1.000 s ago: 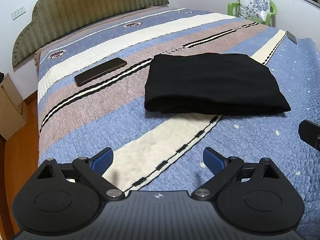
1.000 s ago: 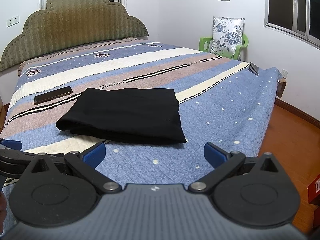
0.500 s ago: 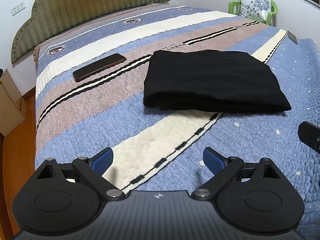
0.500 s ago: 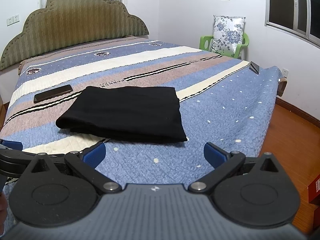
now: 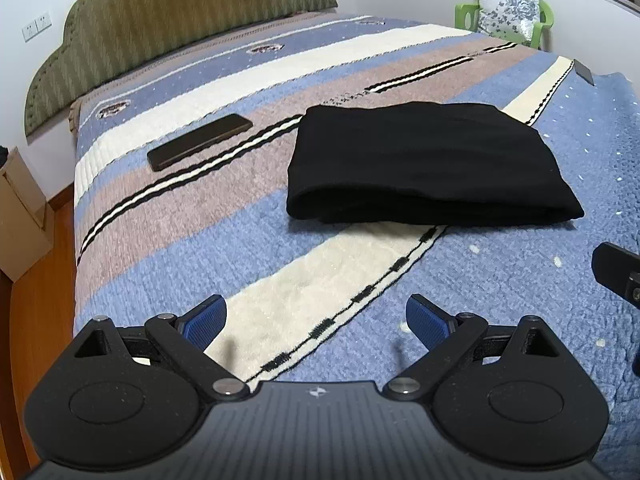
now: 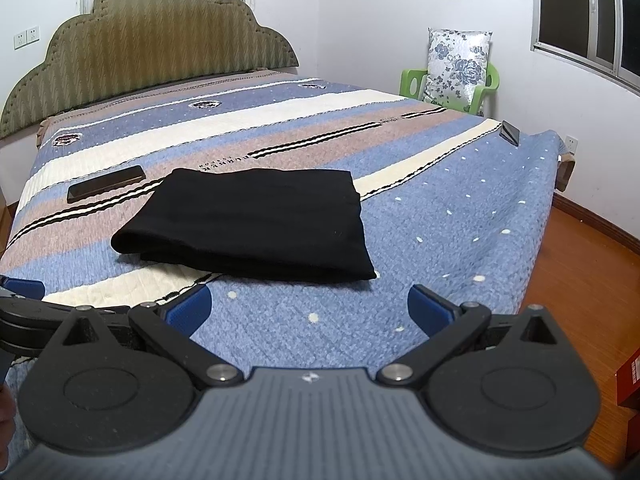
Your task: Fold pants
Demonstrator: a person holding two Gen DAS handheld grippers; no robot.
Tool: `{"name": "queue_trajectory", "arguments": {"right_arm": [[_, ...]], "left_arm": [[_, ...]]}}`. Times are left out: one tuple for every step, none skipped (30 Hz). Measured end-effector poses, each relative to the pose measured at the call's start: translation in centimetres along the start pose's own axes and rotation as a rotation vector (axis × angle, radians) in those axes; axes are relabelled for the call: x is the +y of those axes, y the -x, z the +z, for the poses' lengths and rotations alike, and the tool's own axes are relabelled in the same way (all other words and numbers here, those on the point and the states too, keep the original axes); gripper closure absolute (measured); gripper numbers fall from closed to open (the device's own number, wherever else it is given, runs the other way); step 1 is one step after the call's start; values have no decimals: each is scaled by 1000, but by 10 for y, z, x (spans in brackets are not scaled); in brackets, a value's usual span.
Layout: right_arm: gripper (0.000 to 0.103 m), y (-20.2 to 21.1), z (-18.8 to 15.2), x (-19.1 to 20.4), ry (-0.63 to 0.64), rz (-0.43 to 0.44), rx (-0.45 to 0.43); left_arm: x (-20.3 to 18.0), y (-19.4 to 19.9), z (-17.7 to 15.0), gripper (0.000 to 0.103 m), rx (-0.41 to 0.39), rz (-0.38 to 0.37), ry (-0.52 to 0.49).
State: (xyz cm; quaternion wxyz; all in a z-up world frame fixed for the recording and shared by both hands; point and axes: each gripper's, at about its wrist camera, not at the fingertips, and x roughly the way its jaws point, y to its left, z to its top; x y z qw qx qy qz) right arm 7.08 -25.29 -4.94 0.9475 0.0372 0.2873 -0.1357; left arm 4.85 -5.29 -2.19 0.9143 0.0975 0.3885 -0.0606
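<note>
The black pants lie folded into a flat rectangle on the bed, across the striped blanket where the cream band meets the dotted blue part, with the rounded fold edge facing the near side. Compared with the frames a second and half a second ago the pants have not changed shape or place on the blanket; only the viewpoints differ, with the left wrist view now showing the pants a little farther away and more of the headboard, and the right wrist view showing the bundle slightly farther off too. The left gripper hangs over the near edge of the bed with its jaws spread wide and nothing between the blue pads, the same as in both earlier frames. The right gripper is likewise spread wide and empty, as before, held over the dotted blue area near the pants but not touching them. A dark phone lies on the blanket to the left of the pants, well apart from them, unmoved. A second small dark object sits near the far right corner of the bed. Beyond it stands a green chair with a flowered cushion against the wall.
</note>
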Motion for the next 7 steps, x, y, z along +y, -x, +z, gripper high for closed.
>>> {"name": "queue_trajectory", "arguments": {"right_arm": [[0, 0, -1, 0, 1, 0, 0], [0, 0, -1, 0, 1, 0, 1], [0, -1, -1, 0, 1, -1, 1], [0, -1, -1, 0, 1, -1, 2], [0, -1, -2, 0, 0, -1, 2], [0, -1, -2, 0, 0, 0, 2], [0, -1, -2, 0, 0, -1, 3]], "left_arm": [[-1, 1, 0, 6, -11, 2, -8], [-2, 2, 0, 6, -20, 8, -17], [-3, 3, 0, 6, -25, 15, -24], [-4, 3, 0, 6, -27, 19, -30], [-4, 3, 0, 6, -25, 15, -32], [-4, 3, 1, 6, -18, 4, -28], [-3, 3, 2, 6, -8, -7, -18]]}}
